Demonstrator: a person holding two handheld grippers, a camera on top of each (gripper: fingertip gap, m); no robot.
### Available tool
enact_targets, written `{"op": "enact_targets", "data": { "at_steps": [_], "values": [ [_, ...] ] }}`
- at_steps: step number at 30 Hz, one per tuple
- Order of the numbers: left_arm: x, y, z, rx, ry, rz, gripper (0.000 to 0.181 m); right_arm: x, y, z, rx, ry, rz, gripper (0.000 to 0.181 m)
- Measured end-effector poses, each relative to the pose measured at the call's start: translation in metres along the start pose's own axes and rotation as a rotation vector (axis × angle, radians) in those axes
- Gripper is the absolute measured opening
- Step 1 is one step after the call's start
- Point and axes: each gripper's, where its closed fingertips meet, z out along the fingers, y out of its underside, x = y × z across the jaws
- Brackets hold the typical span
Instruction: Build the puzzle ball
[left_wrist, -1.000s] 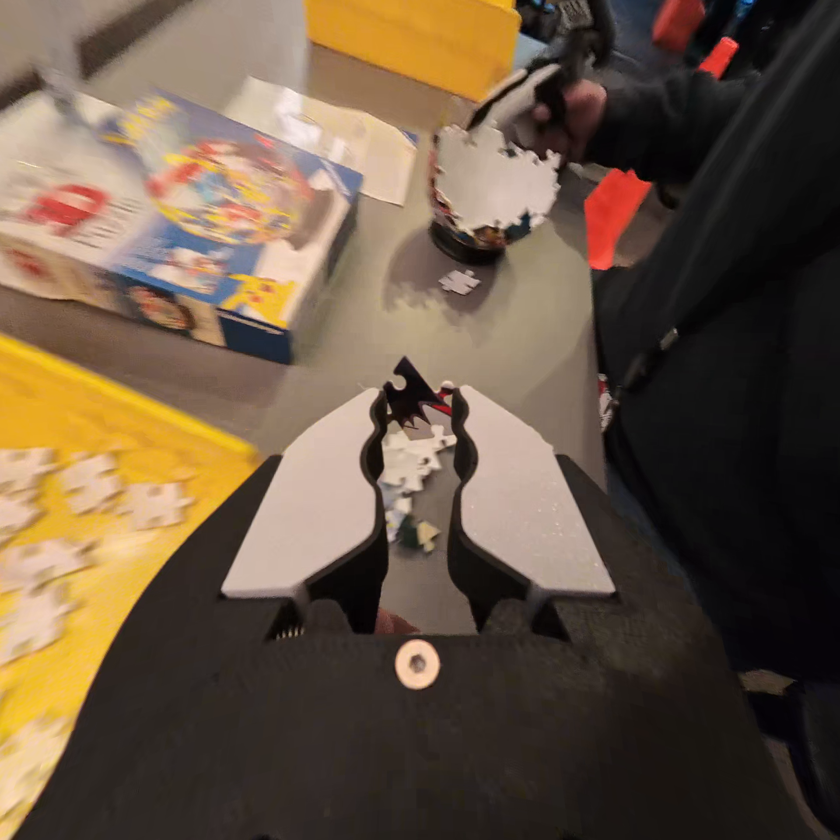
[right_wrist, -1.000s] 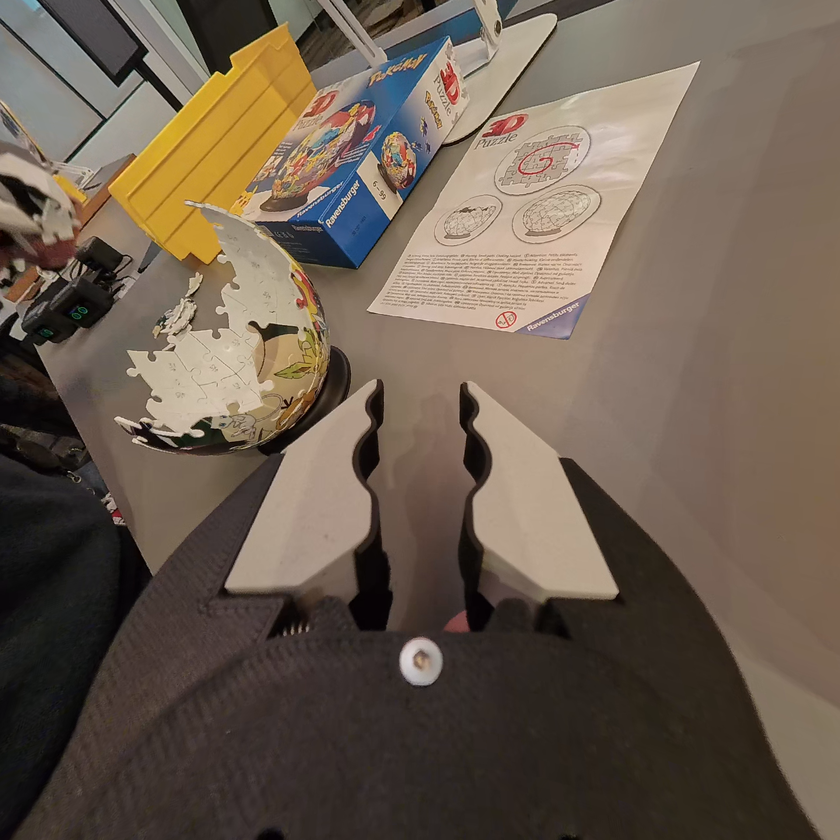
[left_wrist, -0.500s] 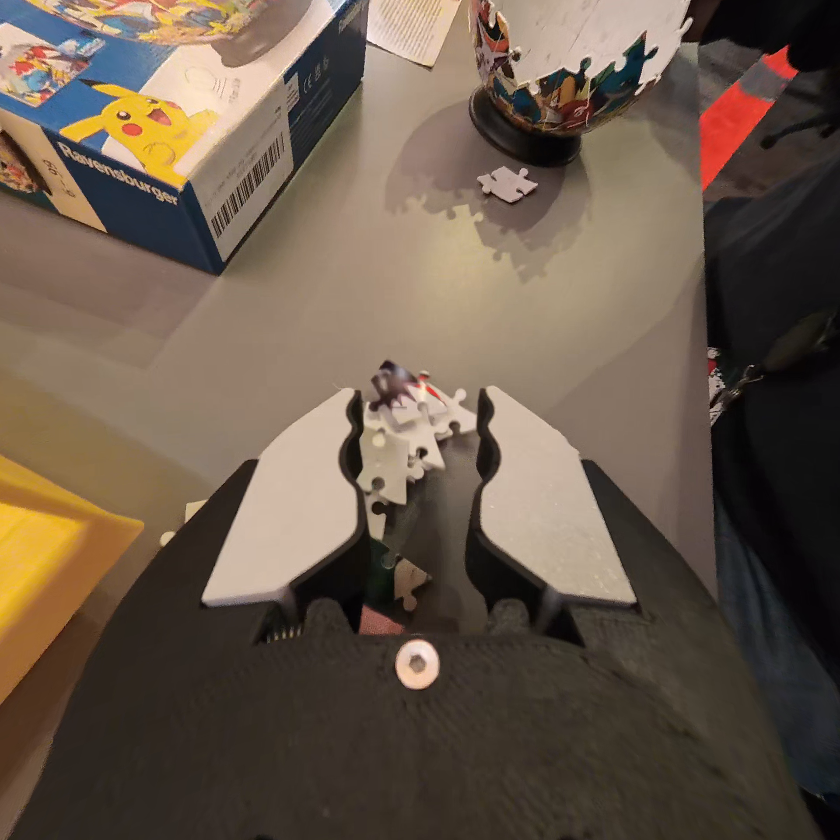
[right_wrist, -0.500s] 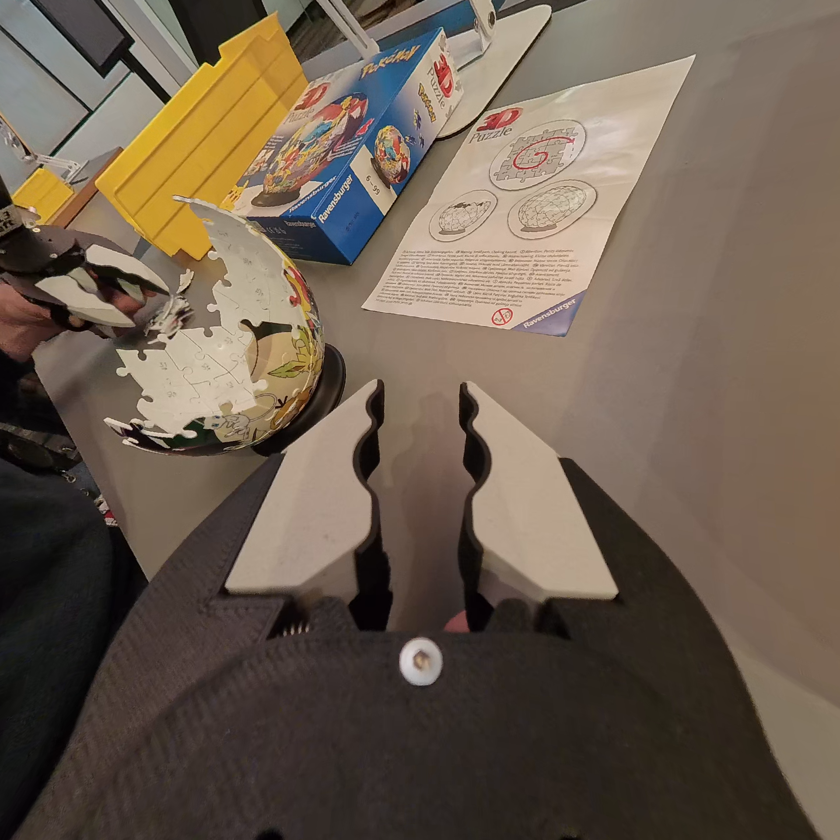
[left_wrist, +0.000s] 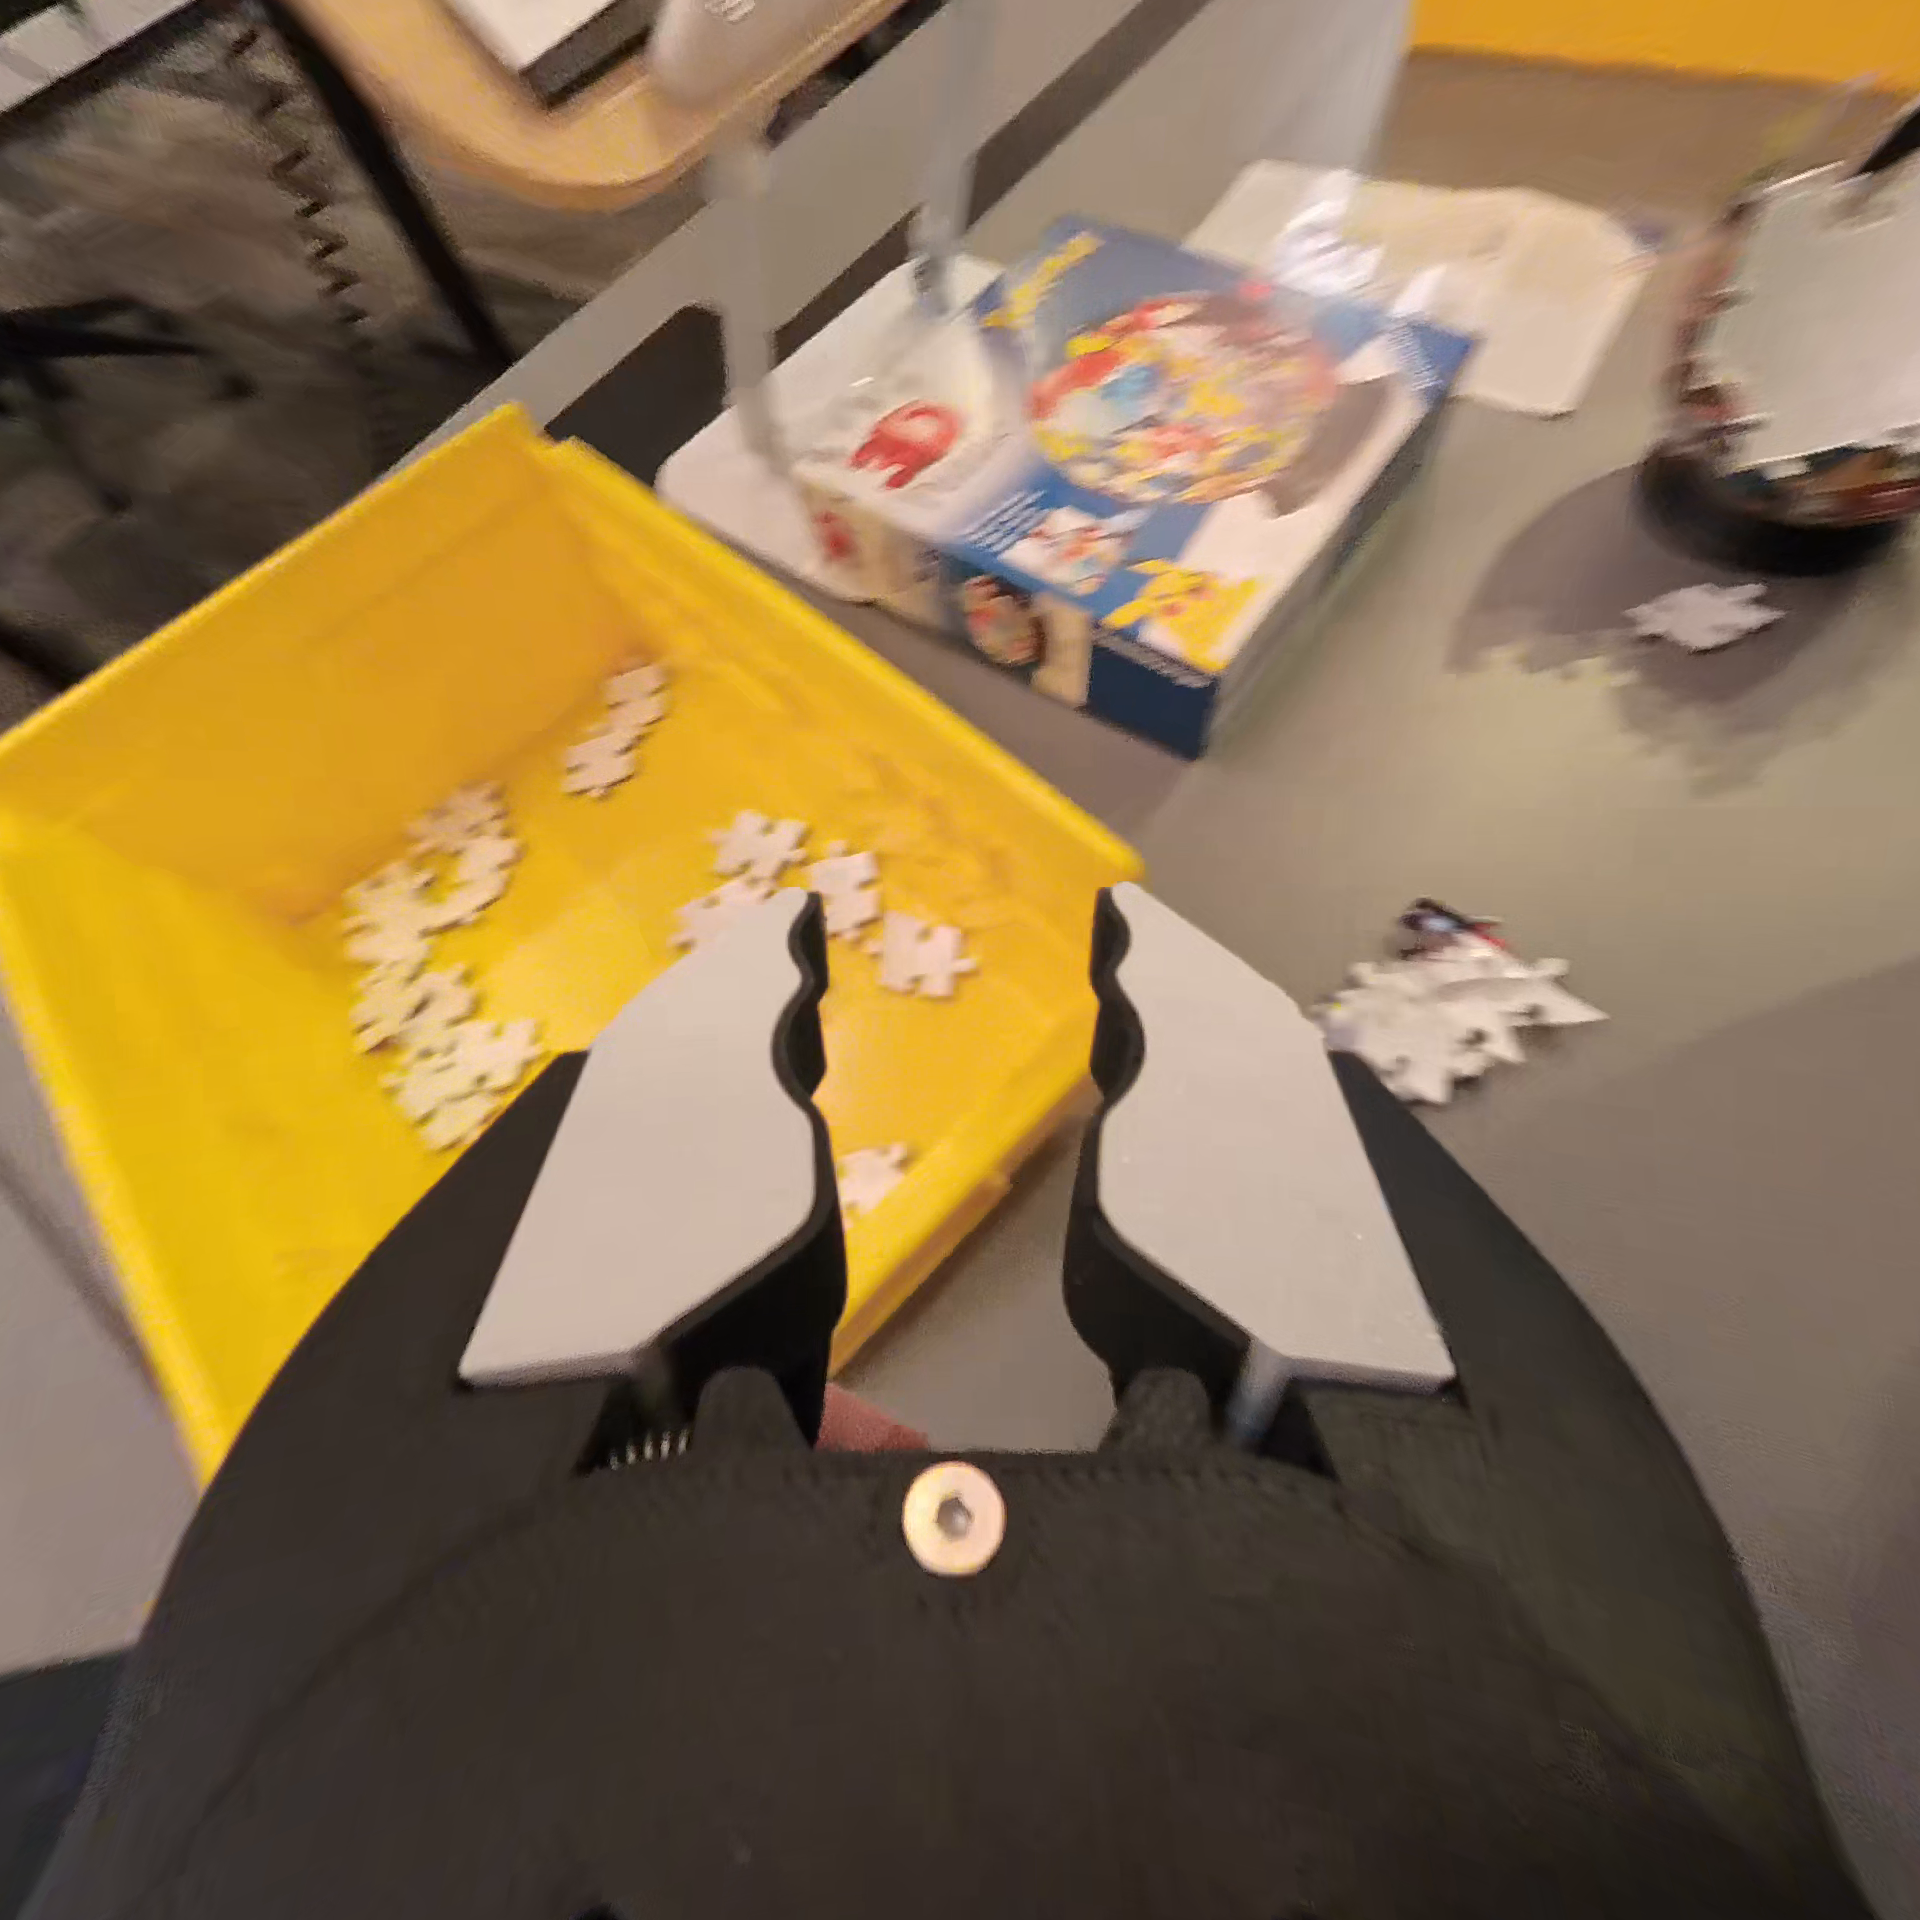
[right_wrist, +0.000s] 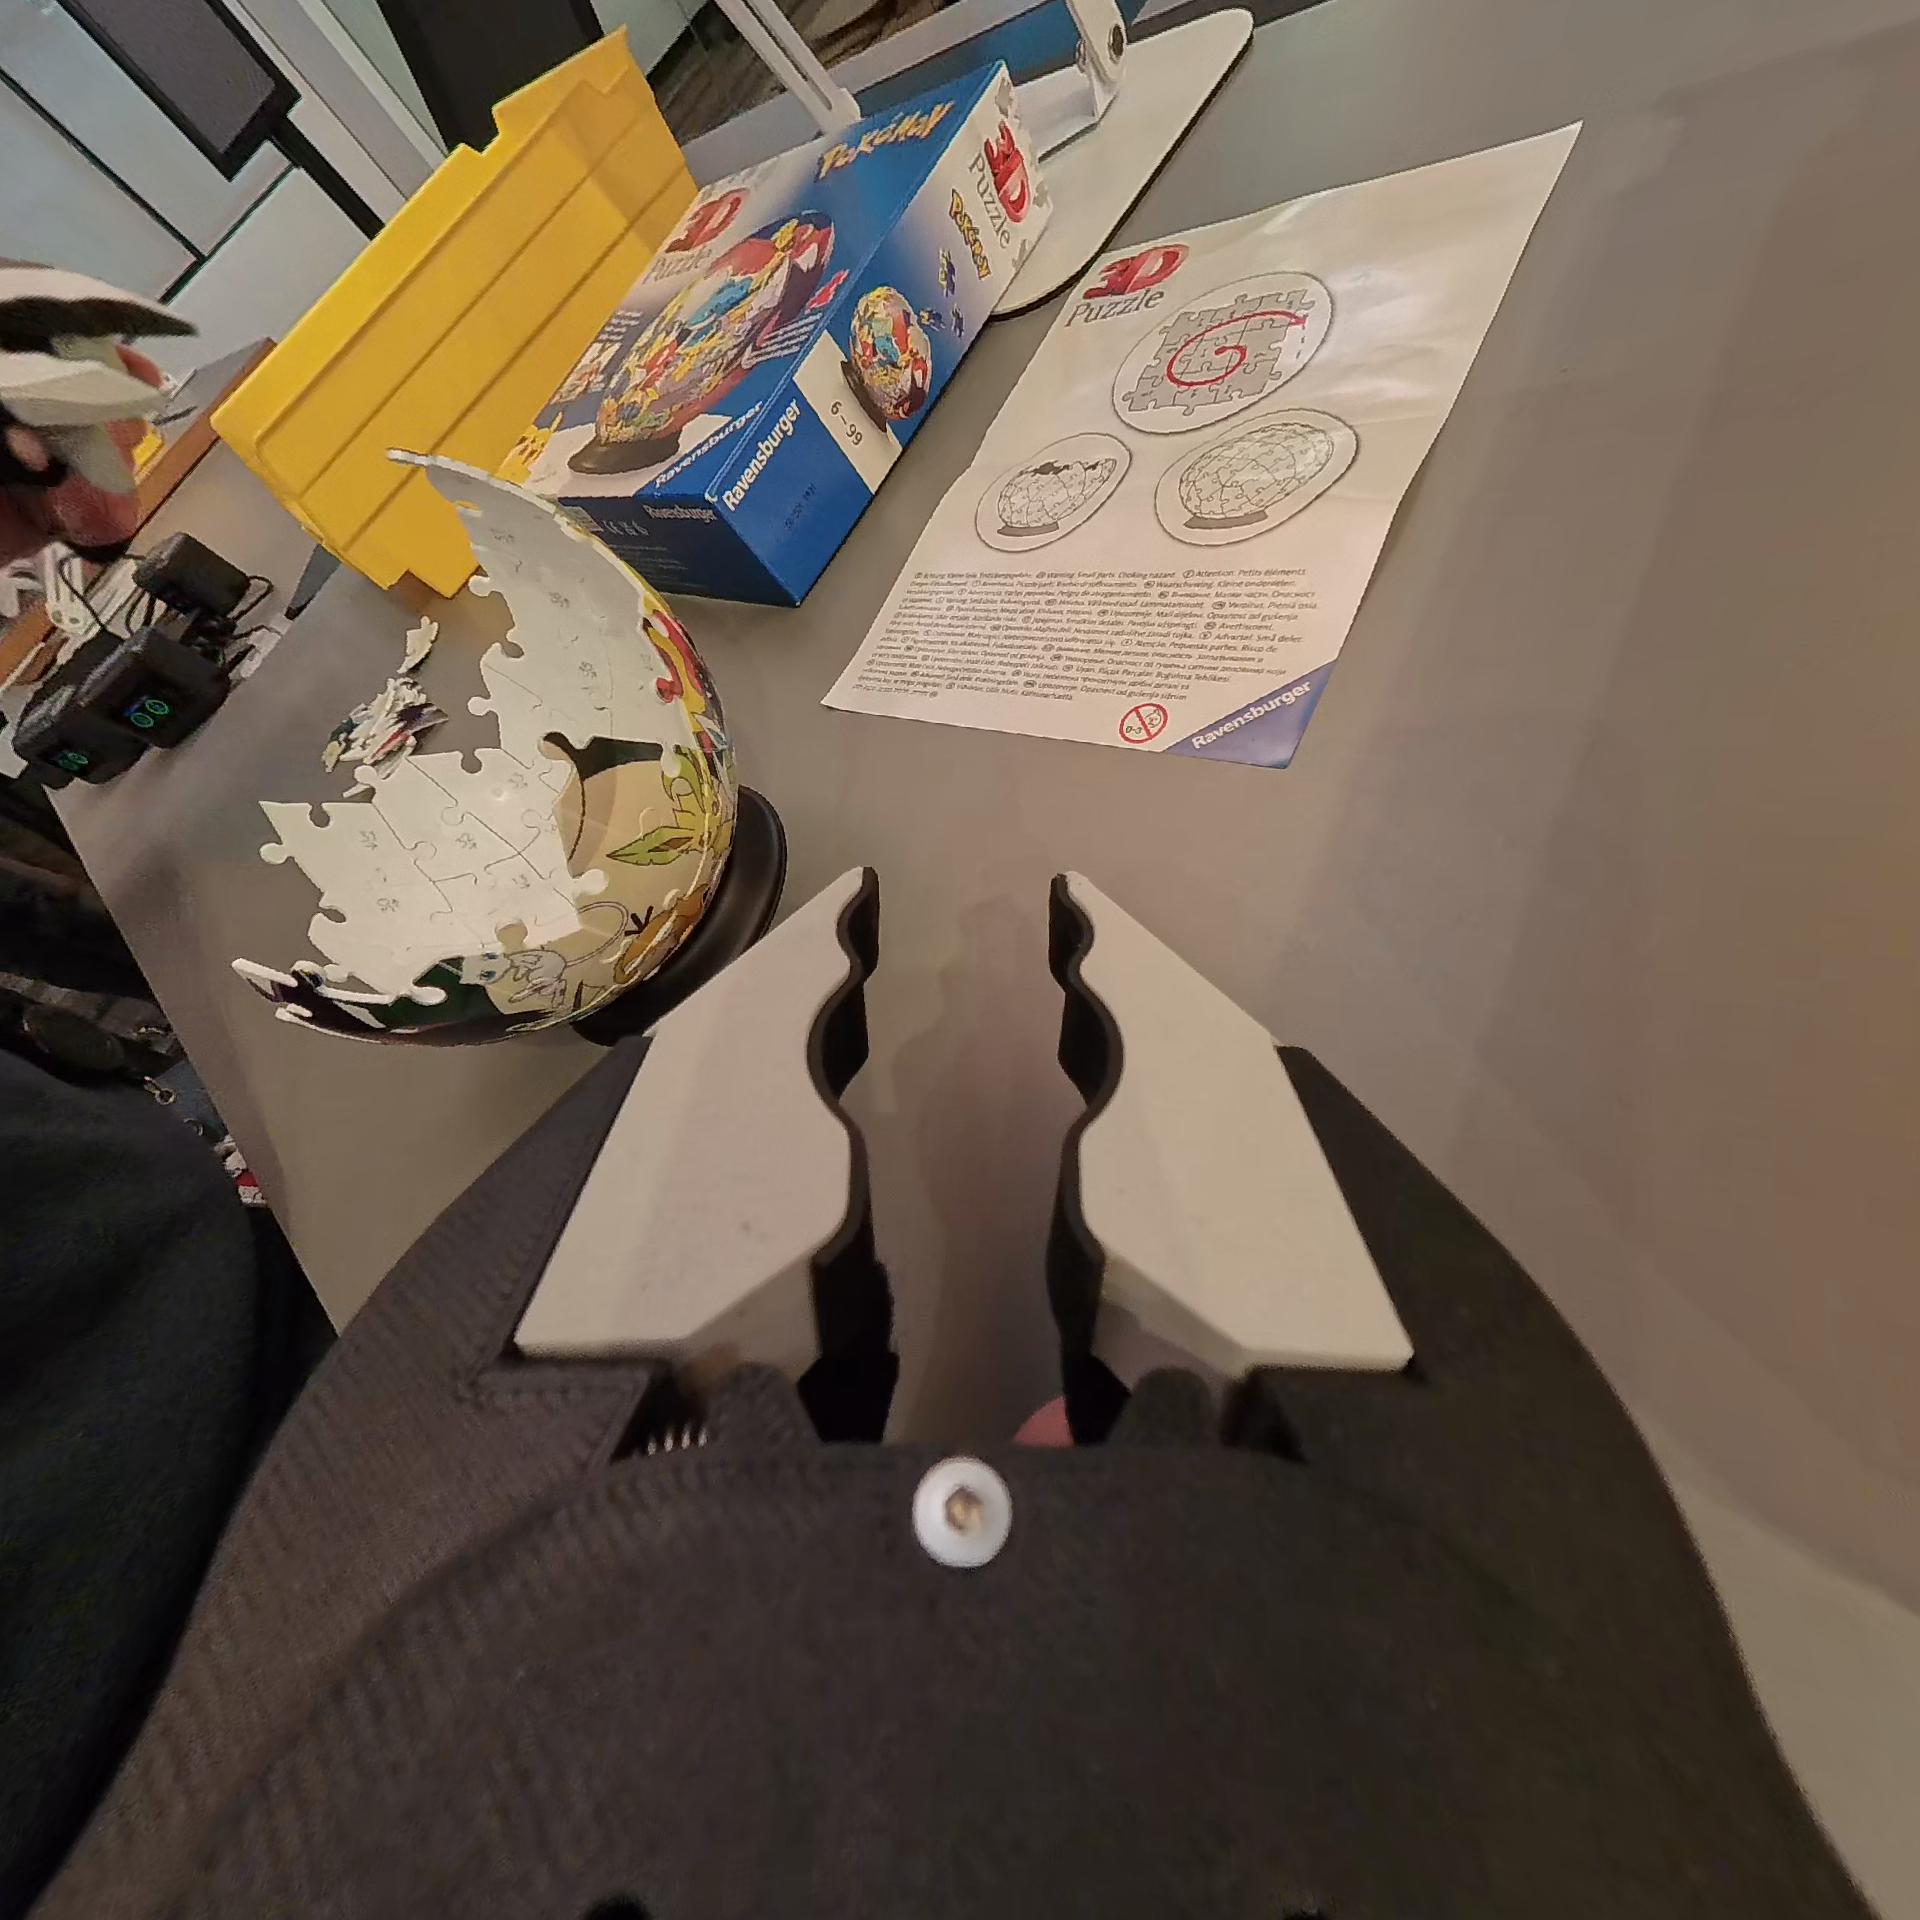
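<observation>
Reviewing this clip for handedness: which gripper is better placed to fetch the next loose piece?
Probably left. The left gripper hangs open over the yellow bin of loose pieces. The right gripper is open over bare table beside the puzzle ball.

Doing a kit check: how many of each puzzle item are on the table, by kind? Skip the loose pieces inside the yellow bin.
Yellow bin: 1
Puzzle box: 1
Instruction sheet: 1
Partly built puzzle ball: 1
Clump of joined pieces: 1
Single loose piece: 1
Total: 6
</observation>
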Motion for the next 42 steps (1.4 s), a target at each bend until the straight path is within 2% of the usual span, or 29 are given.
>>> {"op": "enact_targets", "data": {
  "at_steps": [4,6,12,17,21,29,42],
  "values": [
    [-0.053,0.012,0.009,-0.100,-0.167,-0.008,0.056,0.000,0.000,0.000,0.001,0.001,0.001,0.032],
    [-0.067,0.018,0.015,-0.149,-0.170,-0.026,0.066,0.000,0.000,0.000,0.002,0.000,0.003,0.032],
    [-0.103,0.030,0.033,-0.265,-0.201,-0.018,0.077,0.001,-0.001,-0.001,0.006,-0.003,0.010,0.032],
    [-0.114,0.039,0.045,-0.334,-0.186,-0.032,0.082,0.001,-0.001,-0.001,0.005,-0.002,0.012,0.032],
    [-0.121,0.043,0.045,-0.377,-0.218,-0.005,0.077,0.001,-0.001,-0.001,0.007,-0.002,0.016,0.032],
    [-0.131,0.043,0.035,-0.381,-0.263,-0.012,0.073,0.002,-0.001,-0.001,0.004,0.001,0.020,0.032],
    [-0.134,0.041,0.012,-0.313,-0.278,-0.030,0.067,0.006,-0.002,-0.001,0.013,0.006,0.049,0.031]
  ]
}}
